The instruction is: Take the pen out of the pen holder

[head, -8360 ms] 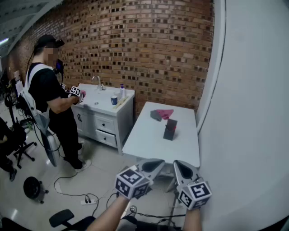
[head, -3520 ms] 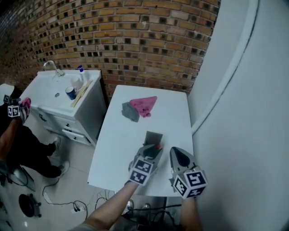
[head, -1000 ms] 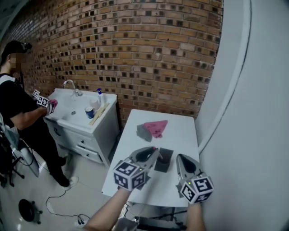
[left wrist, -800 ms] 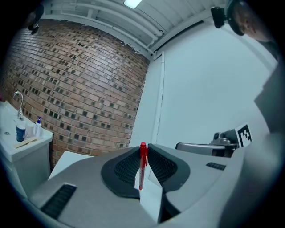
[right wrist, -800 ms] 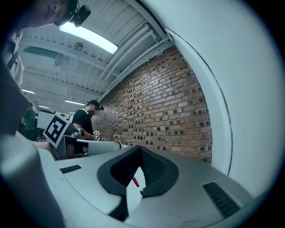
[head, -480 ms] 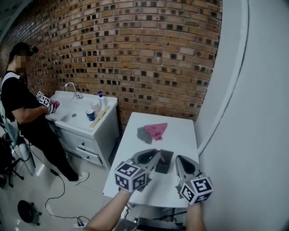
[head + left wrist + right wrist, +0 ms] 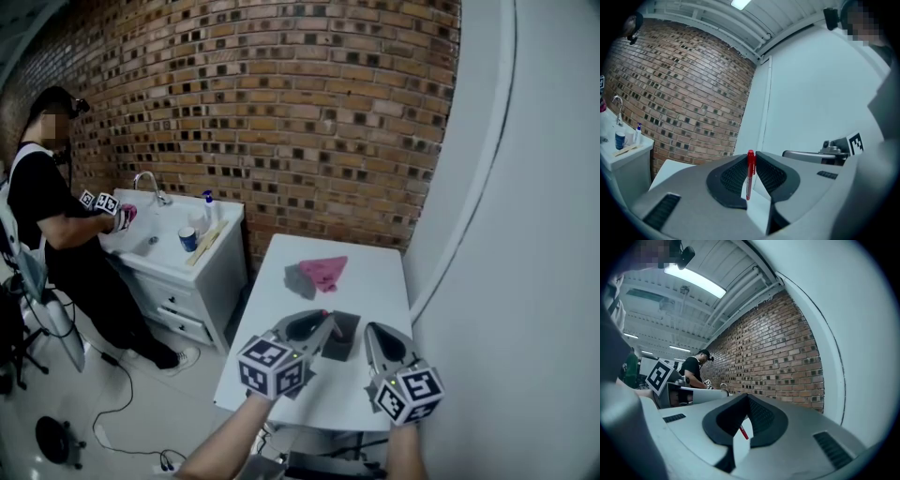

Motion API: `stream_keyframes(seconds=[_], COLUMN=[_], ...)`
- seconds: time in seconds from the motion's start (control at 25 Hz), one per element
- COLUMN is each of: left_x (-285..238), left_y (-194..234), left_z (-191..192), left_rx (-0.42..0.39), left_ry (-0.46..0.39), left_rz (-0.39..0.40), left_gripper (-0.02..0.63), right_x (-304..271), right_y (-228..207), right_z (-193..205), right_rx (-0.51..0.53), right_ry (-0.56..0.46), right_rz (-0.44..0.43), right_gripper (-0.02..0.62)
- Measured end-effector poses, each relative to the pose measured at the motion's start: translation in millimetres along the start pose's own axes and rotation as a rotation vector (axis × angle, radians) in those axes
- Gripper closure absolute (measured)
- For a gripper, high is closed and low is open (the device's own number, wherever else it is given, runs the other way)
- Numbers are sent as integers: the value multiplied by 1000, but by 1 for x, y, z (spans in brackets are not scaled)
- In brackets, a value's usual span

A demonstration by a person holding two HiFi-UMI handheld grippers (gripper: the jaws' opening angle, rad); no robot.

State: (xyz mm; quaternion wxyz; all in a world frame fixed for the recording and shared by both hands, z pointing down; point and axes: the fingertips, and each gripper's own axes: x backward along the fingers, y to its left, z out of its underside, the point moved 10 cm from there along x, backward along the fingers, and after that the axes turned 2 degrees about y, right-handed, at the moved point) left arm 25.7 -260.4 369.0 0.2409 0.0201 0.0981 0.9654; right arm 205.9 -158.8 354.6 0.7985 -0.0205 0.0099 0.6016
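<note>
Holding pen (image 7: pixel 749 174) upright, left gripper (image 7: pixel 751 157) level

Grey left gripper (image 7: pixel 322 322) and right gripper (image 7: pixel 373 330), black ribbed fingers (image 7: pixel 735 176), black-and-white marker cubes (image 7: pixel 272 369)

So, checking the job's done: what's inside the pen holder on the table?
Nothing sticks out of the pen holder. Its interior is dark, the bottom cannot be seen, and the left hand-held gripper covers its left edge. That gripper clamps the red pen.
</note>
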Motion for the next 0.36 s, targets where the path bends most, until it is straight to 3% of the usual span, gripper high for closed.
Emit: stream_keyframes(seconds=[0.36], left_x=[2], left_y=[-2], left_z=[0], left_rx=[0], left_ry=[-4], left_rz=[10], left_gripper=[549], right_x=[1], right_y=[5], right_z=[1], right_rx=[-2], right_ry=[2], right_rz=[14], right_gripper=[595])
